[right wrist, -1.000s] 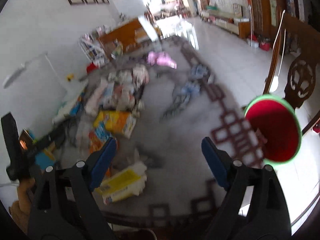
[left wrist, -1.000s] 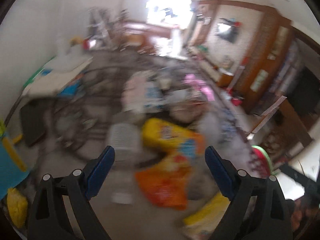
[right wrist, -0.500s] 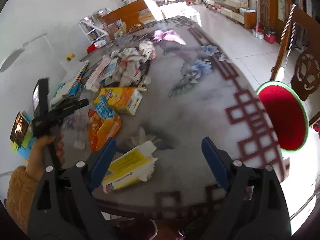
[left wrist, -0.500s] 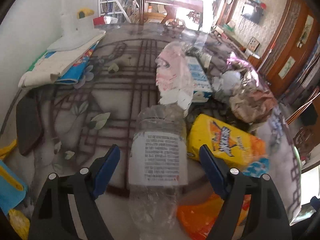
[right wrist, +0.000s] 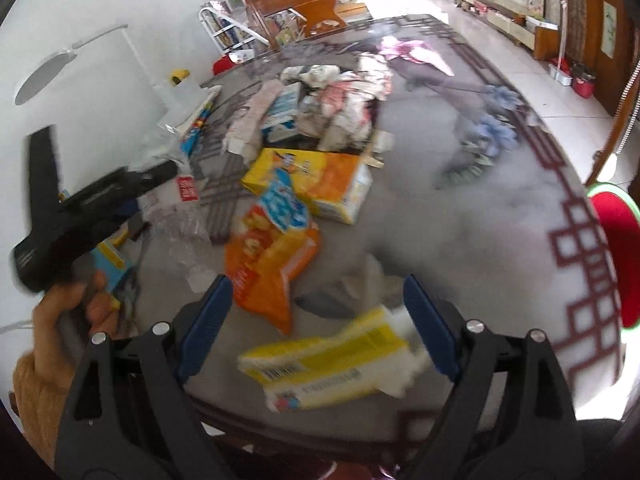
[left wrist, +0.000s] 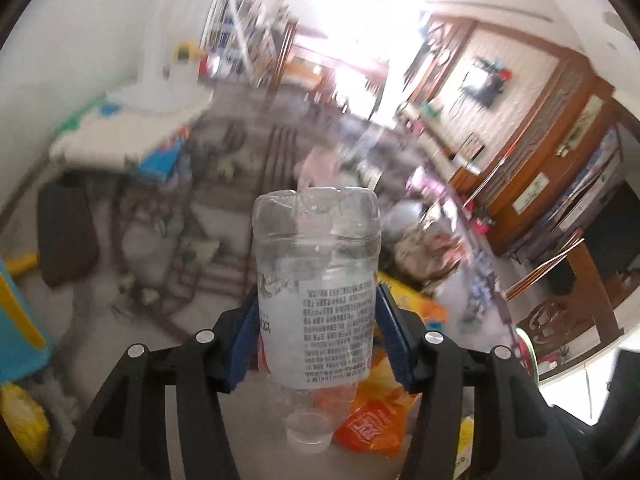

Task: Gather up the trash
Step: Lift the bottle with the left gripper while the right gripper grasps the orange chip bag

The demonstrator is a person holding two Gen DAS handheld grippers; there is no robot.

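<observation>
While the left claw [left wrist: 316,334] closes on the clear bottle [left wrist: 316,280], the right claw [right wrist: 316,320] gapes.

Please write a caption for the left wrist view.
Left gripper closing on a clear bottle above the littered table.

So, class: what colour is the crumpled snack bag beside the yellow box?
Orange snack bag, clearest in the right wrist view.

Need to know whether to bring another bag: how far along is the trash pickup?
Barely started. The left gripper is closing on a clear bottle; the right gripper, open, hovers over a yellow packet. Wrappers, a yellow box and crumpled paper remain on the table.
</observation>
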